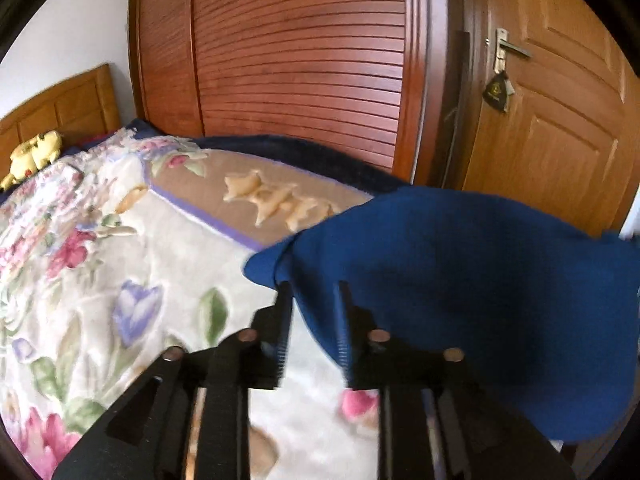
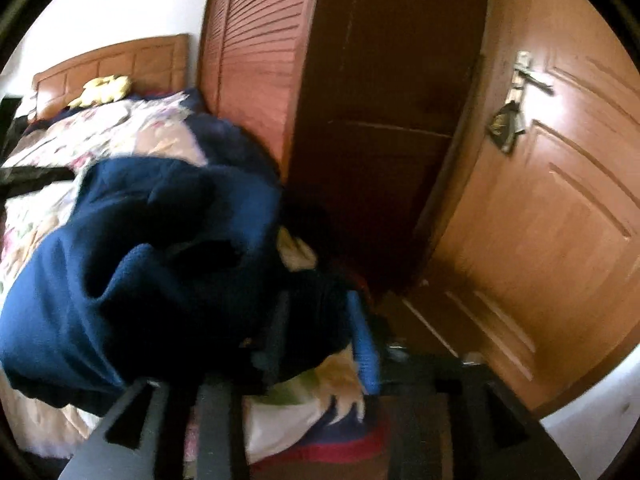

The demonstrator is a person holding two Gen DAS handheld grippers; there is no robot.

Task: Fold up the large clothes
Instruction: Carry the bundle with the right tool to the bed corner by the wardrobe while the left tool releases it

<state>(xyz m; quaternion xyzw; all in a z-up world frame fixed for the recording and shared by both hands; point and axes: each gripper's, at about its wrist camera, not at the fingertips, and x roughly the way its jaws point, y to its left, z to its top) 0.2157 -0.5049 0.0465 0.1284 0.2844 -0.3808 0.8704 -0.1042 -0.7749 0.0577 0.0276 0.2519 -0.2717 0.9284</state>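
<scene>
A dark blue garment (image 1: 460, 288) is held up above the bed with the floral blanket (image 1: 120, 264). My left gripper (image 1: 314, 286) is shut on the garment's left edge, and the cloth hangs off to the right. In the right wrist view the same blue garment (image 2: 132, 280) bunches in thick folds over my right gripper (image 2: 320, 300), which is shut on the cloth; its fingers are partly buried in it. The left gripper's black arm (image 2: 36, 178) shows at the far left.
A louvred wooden wardrobe (image 1: 300, 60) stands behind the bed. A wooden door (image 1: 560, 120) with a lever handle (image 1: 514, 50) is to the right. A yellow plush toy (image 1: 34, 156) lies by the headboard (image 1: 60, 108). The bed's right edge (image 2: 320, 420) is below my right gripper.
</scene>
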